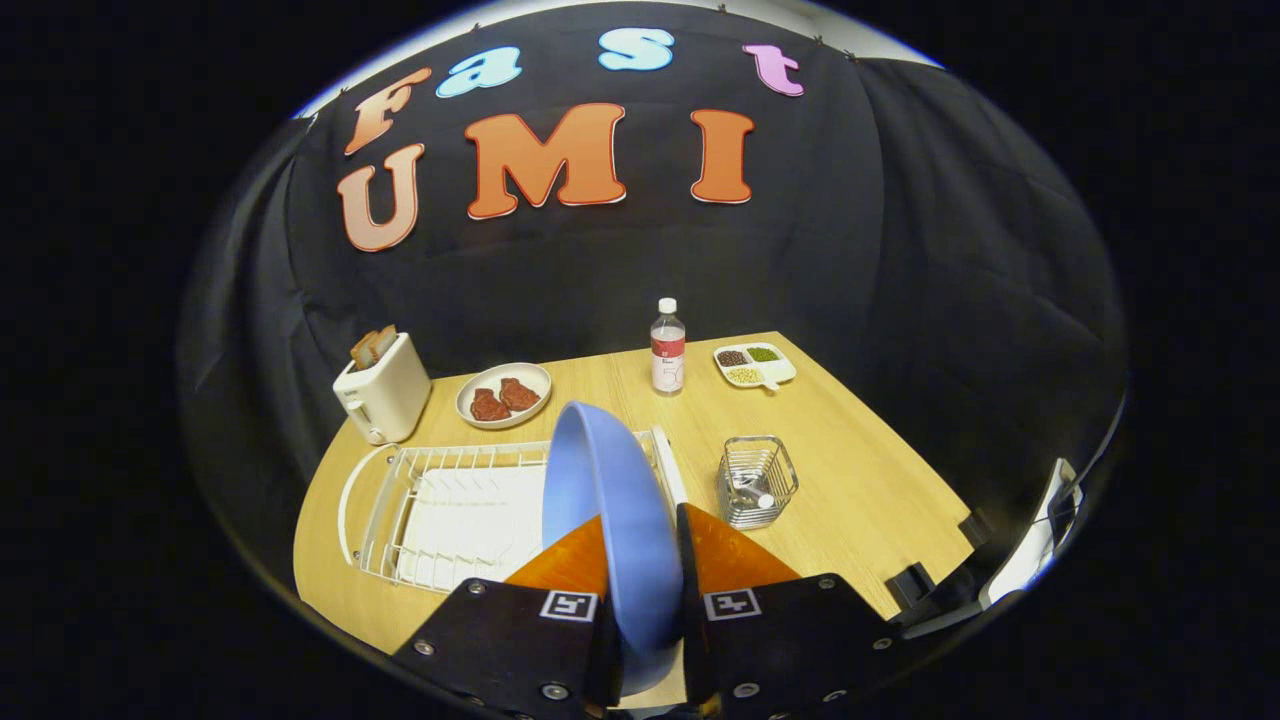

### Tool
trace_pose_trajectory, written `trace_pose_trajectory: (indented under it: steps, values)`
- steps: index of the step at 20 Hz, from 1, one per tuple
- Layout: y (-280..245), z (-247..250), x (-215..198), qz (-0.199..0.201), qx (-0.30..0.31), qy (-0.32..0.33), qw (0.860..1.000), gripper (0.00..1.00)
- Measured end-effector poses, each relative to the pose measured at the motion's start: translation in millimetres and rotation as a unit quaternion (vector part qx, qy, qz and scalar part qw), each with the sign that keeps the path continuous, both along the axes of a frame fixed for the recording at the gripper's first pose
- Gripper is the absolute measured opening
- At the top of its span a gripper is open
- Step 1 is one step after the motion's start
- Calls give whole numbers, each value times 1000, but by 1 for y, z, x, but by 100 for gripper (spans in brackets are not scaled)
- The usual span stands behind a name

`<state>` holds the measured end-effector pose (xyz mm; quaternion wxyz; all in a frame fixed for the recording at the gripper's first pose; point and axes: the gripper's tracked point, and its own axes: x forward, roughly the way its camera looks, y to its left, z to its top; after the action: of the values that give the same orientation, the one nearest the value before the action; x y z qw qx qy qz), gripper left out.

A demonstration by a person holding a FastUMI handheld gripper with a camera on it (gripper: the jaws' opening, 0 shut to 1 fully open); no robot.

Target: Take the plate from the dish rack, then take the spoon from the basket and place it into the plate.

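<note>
The wooden table [850, 480] takes up the lower middle of the gripper view, its far edge running against the black cloth wall of the booth. On its left part lies the white wire dish rack [450, 510], set flat over a white drip tray, its slots bare where they can be seen. The blue plate [605, 500] stands on edge right in front of the camera, held up between the two fingers of the gripper [640, 545]; one finger presses on each face of it, so the tongs are pinching the plate near its lower rim, and the plate's upper edge rises above the fingertips and covers the right end of the rack behind it. Whether the plate is clear of the rack's wires or only just lifted from them cannot be told from this angle. At the far left corner of the table stands a cream toaster [383, 395] with slices of toast sticking out of its top. Just right of the toaster sits a pale round dish [503, 394] carrying two reddish-brown pieces of food. Right of the fingers, a little ahead of them, stands the small wire basket [757, 482], and the spoon [752, 492] lies inside it, well apart from the plate. Beyond the plate stands a clear bottle [667, 347] with a white cap, and just right of it a small white divided tray [755, 365] holds dark, green and pale grains.
</note>
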<state>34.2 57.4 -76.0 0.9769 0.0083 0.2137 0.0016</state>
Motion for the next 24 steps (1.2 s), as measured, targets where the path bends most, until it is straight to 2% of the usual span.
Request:
trace_pose_trajectory:
  steps: [5,13,19,24]
  values:
    - [-2,-25,-39,19,30,12,999,24]
    - [6,-101,-94,33,162,71,984,24]
    - [14,-158,-103,24,268,110,957,24]
    - [28,-202,-105,10,351,161,922,24]
